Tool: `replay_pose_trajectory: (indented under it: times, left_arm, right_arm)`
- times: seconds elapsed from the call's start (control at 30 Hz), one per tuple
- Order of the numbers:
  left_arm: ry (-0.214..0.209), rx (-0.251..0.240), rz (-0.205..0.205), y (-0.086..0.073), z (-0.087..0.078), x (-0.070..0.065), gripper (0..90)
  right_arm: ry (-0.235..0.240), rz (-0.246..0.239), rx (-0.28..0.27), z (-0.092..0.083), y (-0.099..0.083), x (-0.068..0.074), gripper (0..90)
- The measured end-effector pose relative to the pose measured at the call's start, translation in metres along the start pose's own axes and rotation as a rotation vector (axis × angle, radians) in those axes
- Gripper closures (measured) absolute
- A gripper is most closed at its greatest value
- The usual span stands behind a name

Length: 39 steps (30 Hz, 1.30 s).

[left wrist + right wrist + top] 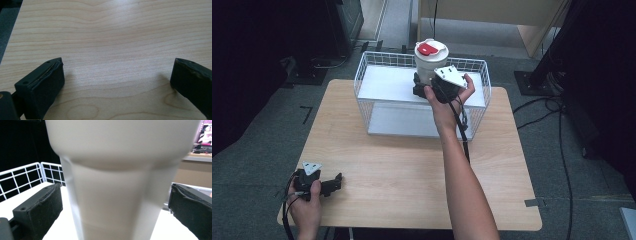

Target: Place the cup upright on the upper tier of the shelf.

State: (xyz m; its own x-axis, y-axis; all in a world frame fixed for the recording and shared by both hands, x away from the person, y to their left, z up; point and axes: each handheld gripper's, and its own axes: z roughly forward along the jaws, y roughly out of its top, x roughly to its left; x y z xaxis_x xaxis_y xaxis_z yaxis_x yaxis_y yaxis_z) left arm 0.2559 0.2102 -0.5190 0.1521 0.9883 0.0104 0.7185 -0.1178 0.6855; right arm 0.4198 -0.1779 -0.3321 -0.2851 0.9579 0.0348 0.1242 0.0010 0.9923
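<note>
- While the cup (430,60) stands upright inside the wire basket (377,75), toward the basket's back right part, the right gripper (421,86) sits low at the cup's near side.
- Right gripper view: jaws spread, one on each side of the cup (117,195), gaps visible on both sides, so no pinch on it; the cup fills the middle, close to the camera.
- Likely reason for the low approach: the cup tapers toward its base and widens near the top, so the narrower lower body fits between the jaws and the wide part above would resist slipping through.
- White lid with red tab (430,48) sits on top of the cup, above the basket rim; upright carry makes sense if it holds anything, contents can't be told.
- Basket sits on the far half of the table (412,190), white floor panel inside it; the right hand (447,95) reaches over the basket's near wall, so the arm comes in from above.
- Left gripper (332,184) parked well away from the basket, at the table's near left corner, jaws wide apart over bare wood (112,37), holding nothing; judged idle, kept clear of the right arm's path.
- Whether this is grasp or release, can't tell.
</note>
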Motion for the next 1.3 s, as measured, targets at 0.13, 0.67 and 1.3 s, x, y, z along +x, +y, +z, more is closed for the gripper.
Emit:
replay_pose_trajectory:
  times: [0.13, 0.67, 1.3]
  left_arm:
    - [0.000, 0.000, 0.000, 0.000, 0.000, 0.000, 0.0]
    - [0.001, -0.002, -0.001, 0.000, 0.000, 0.000, 0.0]
    - [-0.001, 0.000, 0.001, 0.000, 0.000, 0.000, 0.0]
  right_arm:
    - [-0.002, -0.007, 0.002, -0.006, -0.006, -0.003, 0.0]
    - [0.001, 0.005, 0.009, -0.051, -0.035, -0.015, 0.0]
    - [-0.033, -0.001, 0.016, -0.120, -0.071, -0.045, 0.0]
